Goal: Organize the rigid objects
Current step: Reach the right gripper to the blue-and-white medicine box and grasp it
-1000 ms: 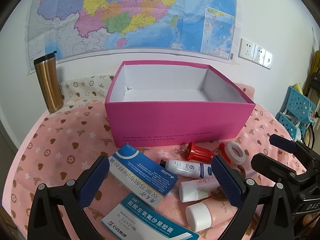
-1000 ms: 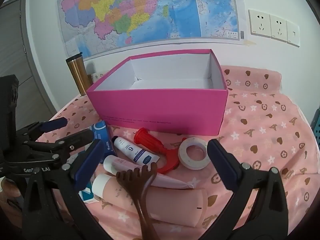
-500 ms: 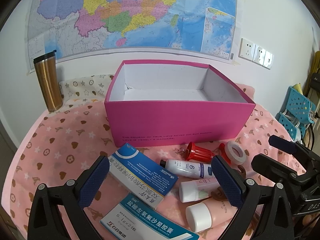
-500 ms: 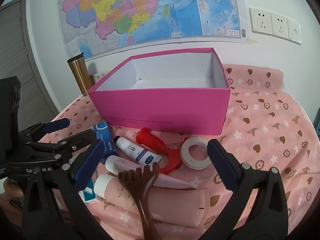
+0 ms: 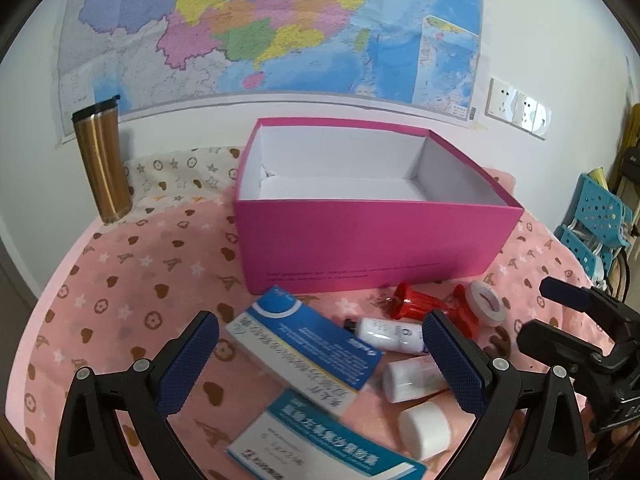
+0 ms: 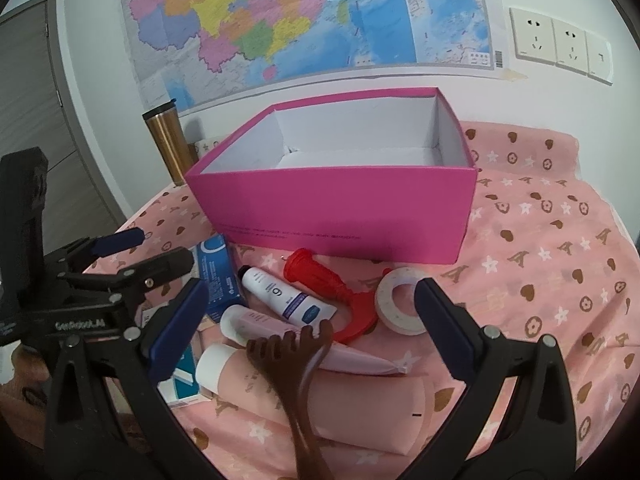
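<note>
An open pink box (image 5: pixel 376 240) (image 6: pixel 340 208), white inside and empty as far as I see, stands on the pink cloth. In front of it lie two blue-and-white medicine cartons (image 5: pixel 304 348) (image 5: pixel 320 440), a white tube (image 5: pixel 388 330) (image 6: pixel 284 294), a pink tube (image 6: pixel 304 340), a large pink tube with a white cap (image 6: pixel 320 404) (image 5: pixel 426 430), a red plastic piece (image 5: pixel 424 306) (image 6: pixel 320 276), a tape roll (image 5: pixel 486 308) (image 6: pixel 400 306) and a brown back scratcher (image 6: pixel 296 368). My left gripper (image 5: pixel 320 364) is open over the cartons. My right gripper (image 6: pixel 308 332) is open over the tubes and scratcher.
A gold travel mug (image 5: pixel 102 160) (image 6: pixel 168 144) stands at the back left by the wall. A map (image 5: pixel 260 24) hangs above, with wall sockets (image 5: pixel 516 108) to its right. Blue plastic baskets (image 5: pixel 596 220) sit beyond the table's right edge.
Both grippers have crept slightly forward and lower toward the items. Nothing has been gripped or shifted.
</note>
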A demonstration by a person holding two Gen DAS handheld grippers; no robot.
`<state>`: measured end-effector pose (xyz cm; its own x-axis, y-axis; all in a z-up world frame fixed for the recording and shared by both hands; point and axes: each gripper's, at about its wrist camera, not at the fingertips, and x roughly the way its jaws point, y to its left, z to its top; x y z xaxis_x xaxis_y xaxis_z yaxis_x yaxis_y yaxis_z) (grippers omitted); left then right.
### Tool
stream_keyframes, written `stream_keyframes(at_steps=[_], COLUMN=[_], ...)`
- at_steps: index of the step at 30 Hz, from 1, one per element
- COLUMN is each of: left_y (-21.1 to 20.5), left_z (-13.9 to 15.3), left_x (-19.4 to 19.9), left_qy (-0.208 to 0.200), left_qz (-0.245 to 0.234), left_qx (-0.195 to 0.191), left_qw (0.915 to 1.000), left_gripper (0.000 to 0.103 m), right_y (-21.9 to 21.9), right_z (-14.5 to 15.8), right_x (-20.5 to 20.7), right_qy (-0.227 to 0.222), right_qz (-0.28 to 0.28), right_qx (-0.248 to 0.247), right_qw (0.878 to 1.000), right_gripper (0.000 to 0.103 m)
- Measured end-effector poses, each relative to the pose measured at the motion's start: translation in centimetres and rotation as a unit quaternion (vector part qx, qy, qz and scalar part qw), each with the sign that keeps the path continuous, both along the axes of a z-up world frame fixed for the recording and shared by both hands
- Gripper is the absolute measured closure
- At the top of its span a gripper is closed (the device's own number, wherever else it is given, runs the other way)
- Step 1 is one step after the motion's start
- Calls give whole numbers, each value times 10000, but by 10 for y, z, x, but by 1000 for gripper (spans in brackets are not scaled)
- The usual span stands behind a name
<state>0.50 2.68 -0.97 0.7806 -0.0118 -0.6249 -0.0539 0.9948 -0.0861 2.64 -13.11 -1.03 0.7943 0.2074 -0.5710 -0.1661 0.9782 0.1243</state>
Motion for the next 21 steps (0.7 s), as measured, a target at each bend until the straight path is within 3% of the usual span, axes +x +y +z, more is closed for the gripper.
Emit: stream_keyframes(at_steps=[6,12,17,21], left_y=[23,40,50,54], left_z=[-7,-16,-23,-29], left_x=[5,15,25,31], left_qy=[90,238,397,488], left_qz=[54,8,-112,-140], left_qx=[103,141,9,-25], left_qw=[9999,9996,9991,9987], left_gripper=[2,16,26,27], right_y=[13,40,60,79], right_z=[-8,-22,-27,-31], right_x=[8,16,25,32], right_qy=[285,431,596,659], right_qz=[415,938,1257,1663], right_qx=[223,190,24,18], right_qw=[9985,9945,9903,9839], right_gripper=[9,22,27,39])
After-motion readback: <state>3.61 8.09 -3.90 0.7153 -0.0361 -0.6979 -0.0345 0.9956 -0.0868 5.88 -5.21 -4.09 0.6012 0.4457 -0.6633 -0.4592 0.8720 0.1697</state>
